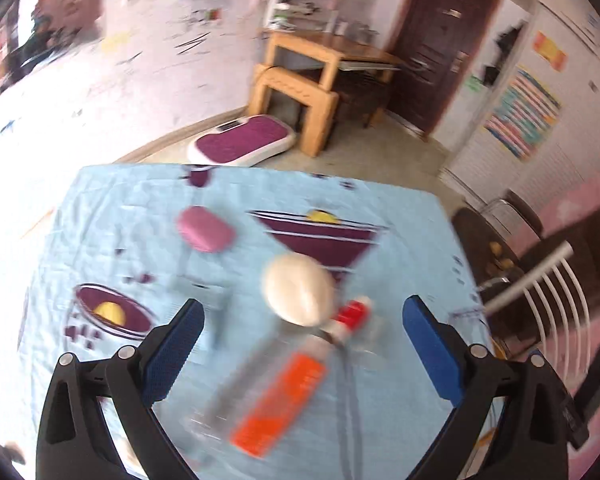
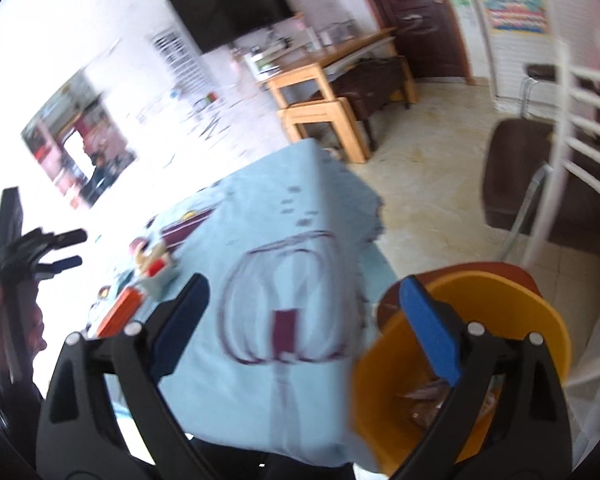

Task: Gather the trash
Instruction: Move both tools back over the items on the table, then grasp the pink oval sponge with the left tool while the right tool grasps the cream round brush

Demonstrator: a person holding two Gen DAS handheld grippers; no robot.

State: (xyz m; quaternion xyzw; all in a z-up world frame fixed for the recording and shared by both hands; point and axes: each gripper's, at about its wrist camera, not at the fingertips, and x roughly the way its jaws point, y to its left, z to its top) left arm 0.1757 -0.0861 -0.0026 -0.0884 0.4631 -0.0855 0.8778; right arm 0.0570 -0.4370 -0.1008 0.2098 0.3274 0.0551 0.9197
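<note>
Both the left gripper (image 1: 302, 320) and right gripper (image 2: 304, 300) gaped wide and empty; the near clear plastic bottle with orange label (image 1: 276, 392) looked light, slippery and crushable, best pinched across its labelled middle.

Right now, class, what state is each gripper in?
Left gripper: open, holding nothing; a clear bottle lies on the table below.
Right gripper: open, holding nothing.

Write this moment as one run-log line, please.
left gripper: open, empty | right gripper: open, empty | bottle: on table | bin: beside table
</note>
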